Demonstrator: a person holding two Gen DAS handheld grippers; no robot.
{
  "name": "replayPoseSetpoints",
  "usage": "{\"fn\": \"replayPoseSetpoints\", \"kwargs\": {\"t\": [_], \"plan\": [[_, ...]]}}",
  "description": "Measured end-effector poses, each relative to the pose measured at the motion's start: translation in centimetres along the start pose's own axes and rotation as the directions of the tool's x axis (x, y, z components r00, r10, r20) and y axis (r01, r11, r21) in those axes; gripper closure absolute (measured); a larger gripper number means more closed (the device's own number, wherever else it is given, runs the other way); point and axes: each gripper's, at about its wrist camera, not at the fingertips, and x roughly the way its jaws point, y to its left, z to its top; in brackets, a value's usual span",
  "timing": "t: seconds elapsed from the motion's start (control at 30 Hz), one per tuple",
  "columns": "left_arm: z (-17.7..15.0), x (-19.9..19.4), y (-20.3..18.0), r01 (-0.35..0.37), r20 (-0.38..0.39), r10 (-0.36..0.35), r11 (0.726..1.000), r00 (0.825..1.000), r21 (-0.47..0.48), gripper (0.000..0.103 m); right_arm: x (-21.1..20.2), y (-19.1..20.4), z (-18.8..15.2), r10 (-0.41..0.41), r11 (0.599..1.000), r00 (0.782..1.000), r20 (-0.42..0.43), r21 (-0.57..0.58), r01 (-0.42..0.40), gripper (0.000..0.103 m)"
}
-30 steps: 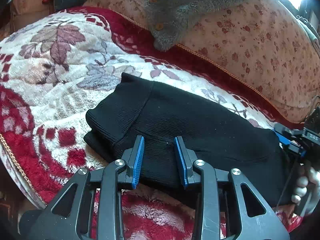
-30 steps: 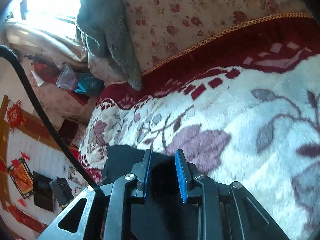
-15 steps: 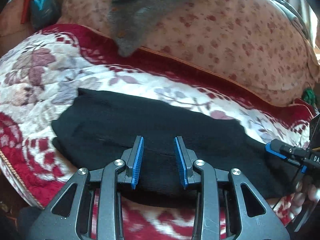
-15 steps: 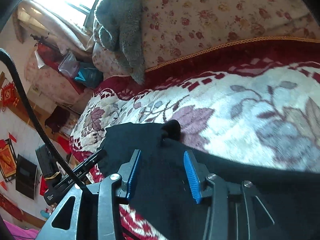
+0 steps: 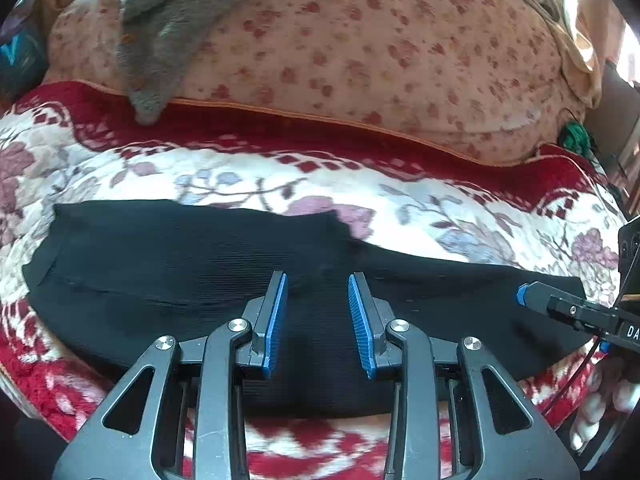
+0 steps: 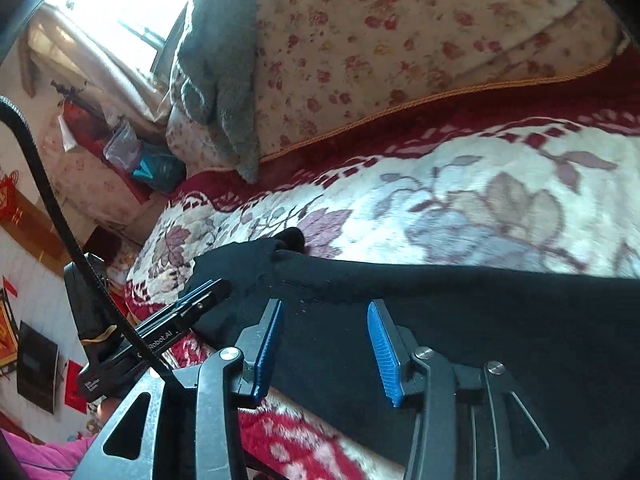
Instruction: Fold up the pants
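Black ribbed knit pants [image 5: 208,264] lie spread lengthwise on the red-and-cream floral fleece blanket [image 5: 400,204]. The left gripper [image 5: 318,300] and the right gripper [image 6: 326,328] both gape over the fabric, holding nothing. Only the right wrist view shows the bright window [image 6: 120,4].

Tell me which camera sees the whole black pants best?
The left wrist view. There the black pants lie stretched across the floral blanket, with both ends visible. The right wrist view shows only one part of them, close up, running off the frame's right edge.
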Motion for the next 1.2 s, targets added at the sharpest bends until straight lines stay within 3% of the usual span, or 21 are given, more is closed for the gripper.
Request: {"fn": "replayPoseSetpoints", "kwargs": {"t": [0.17,0.3,0.67,0.93,1.13,1.2], "plan": [[0.2,0.6,-2.2,0.028,-0.016,-0.028,0.999,0.999,0.033,0.072,-2.2,-1.4,-0.9,-0.029,0.999,0.999,0.019,0.027,0.029,0.061],[0.2,1.1,-3.6,0.059,-0.031,-0.058,0.997,0.998,0.040,0.056,-4.1,-2.7,-1.7,-0.049,0.997,0.998,0.040,0.056,0.047,0.057],[0.8,2.8,-8.8,0.155,-0.080,-0.146,0.980,0.986,0.128,0.056,-11.0,-8.2,-5.9,-0.159,0.969,0.985,0.072,0.205,0.141,0.055],[1.6,3.6,-14.7,0.289,-0.134,-0.262,0.921,0.956,0.260,0.056,-15.6,-12.3,-9.1,-0.221,0.917,0.969,0.113,0.361,0.167,0.053],[2.1,4.9,-17.8,0.377,-0.195,-0.329,0.867,0.924,0.325,0.056,-16.7,-14.5,-10.0,-0.242,0.874,0.960,0.139,0.460,0.154,0.052],[2.4,5.7,-18.6,0.421,-0.234,-0.359,0.846,0.903,0.327,0.056,-16.8,-15.1,-9.8,-0.237,0.867,0.957,0.168,0.481,0.131,0.052]]}}
